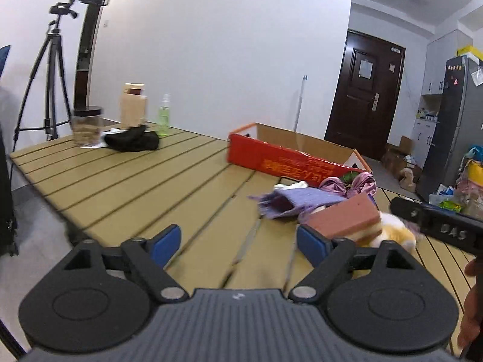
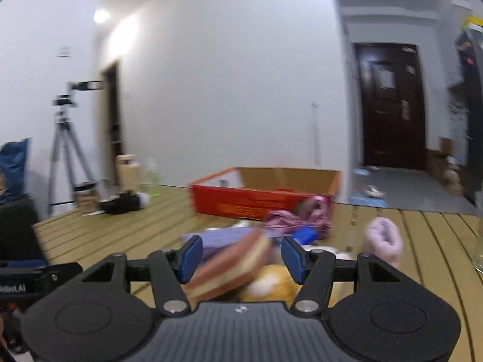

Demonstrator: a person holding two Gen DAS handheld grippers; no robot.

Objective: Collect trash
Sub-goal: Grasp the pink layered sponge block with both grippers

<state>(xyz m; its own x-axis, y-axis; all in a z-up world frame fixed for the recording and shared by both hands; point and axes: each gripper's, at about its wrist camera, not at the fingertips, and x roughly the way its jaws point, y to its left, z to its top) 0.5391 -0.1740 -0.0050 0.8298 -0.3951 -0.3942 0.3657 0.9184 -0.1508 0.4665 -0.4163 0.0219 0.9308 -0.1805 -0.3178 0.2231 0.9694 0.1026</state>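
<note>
The left gripper (image 1: 238, 242) hung spread wide over the slatted table (image 1: 120, 187), holding nothing. The right gripper (image 2: 241, 255) was likewise spread, its blue pads (image 2: 190, 258) flanking a pink-brown sponge block (image 2: 232, 267) without clearly pressing it; motion blur hid whether they touched. The sponge lay in a heap with a purple cloth (image 1: 299, 200), a shiny pink fabric bundle (image 1: 353, 185) and something yellow and white (image 2: 270, 285), just in front of the open red cardboard box (image 1: 283, 158). A black cloth (image 1: 132, 141) sat well apart at the far corner.
</note>
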